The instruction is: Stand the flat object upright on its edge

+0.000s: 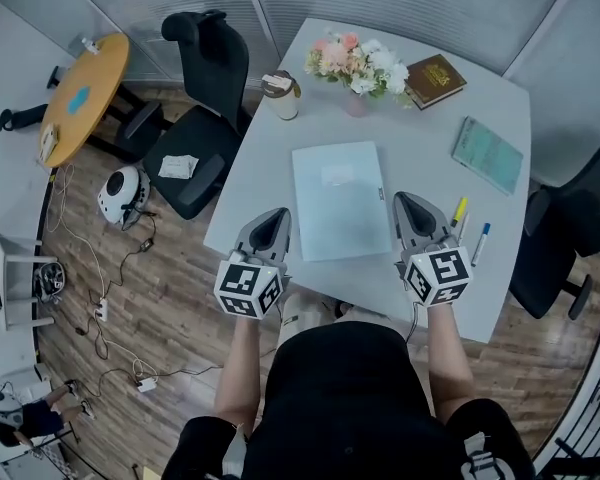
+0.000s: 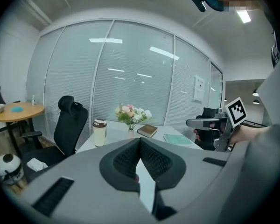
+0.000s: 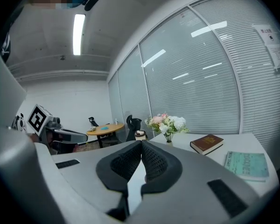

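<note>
A flat pale-blue rectangular panel [image 1: 338, 198] lies face down on the white table [image 1: 268, 168], near its front edge. My left gripper [image 1: 277, 213] hovers at the panel's left front corner, its tips pointing away from me, shut with nothing between its fingers. My right gripper [image 1: 405, 198] sits just off the panel's right edge, likewise shut and empty. In the left gripper view the jaws [image 2: 140, 141] meet in a closed seam; the right gripper view shows the same [image 3: 141, 143]. The panel is hidden behind the gripper bodies in both gripper views.
At the back of the table stand a flower vase [image 1: 357, 65], a lidded cup [image 1: 282, 95] and a brown book [image 1: 435, 79]. A teal notebook [image 1: 487, 154] and two pens [image 1: 459, 210] lie at the right. Black chairs [image 1: 195, 118] flank the table.
</note>
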`<state>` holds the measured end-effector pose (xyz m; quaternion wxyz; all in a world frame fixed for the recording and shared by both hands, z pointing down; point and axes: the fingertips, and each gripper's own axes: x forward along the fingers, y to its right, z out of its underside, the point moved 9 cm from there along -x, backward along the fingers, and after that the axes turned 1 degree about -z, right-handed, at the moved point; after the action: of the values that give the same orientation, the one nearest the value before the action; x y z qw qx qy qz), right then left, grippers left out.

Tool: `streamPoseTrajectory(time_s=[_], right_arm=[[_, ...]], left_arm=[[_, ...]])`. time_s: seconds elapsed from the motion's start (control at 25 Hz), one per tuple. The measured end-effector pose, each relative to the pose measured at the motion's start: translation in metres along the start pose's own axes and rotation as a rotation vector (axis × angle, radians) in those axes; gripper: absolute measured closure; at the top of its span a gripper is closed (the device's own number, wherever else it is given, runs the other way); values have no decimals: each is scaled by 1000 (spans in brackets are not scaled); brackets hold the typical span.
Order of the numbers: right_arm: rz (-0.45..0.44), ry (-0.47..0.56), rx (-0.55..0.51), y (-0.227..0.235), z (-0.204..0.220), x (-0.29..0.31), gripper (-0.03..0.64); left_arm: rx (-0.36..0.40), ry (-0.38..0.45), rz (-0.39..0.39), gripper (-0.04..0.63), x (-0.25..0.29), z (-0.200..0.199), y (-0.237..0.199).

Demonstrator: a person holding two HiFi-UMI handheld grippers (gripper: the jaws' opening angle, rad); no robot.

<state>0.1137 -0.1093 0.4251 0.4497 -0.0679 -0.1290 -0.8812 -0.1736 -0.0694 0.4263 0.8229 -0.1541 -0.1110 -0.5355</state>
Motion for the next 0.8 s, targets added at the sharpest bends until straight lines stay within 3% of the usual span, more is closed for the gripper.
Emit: streamPoseTrajectory(time_s=[0.44, 0.64, 0.8], right_arm=[[20, -163, 23, 33, 42, 37, 600], [43, -228, 54, 41, 60, 58, 600], [57, -266, 71, 48, 70, 77, 600]], left_arm=[[-125, -46, -5, 572, 44, 37, -24], [-120, -101, -17, 571, 65, 45, -39], [-183, -124, -7, 568, 85, 53, -56]])
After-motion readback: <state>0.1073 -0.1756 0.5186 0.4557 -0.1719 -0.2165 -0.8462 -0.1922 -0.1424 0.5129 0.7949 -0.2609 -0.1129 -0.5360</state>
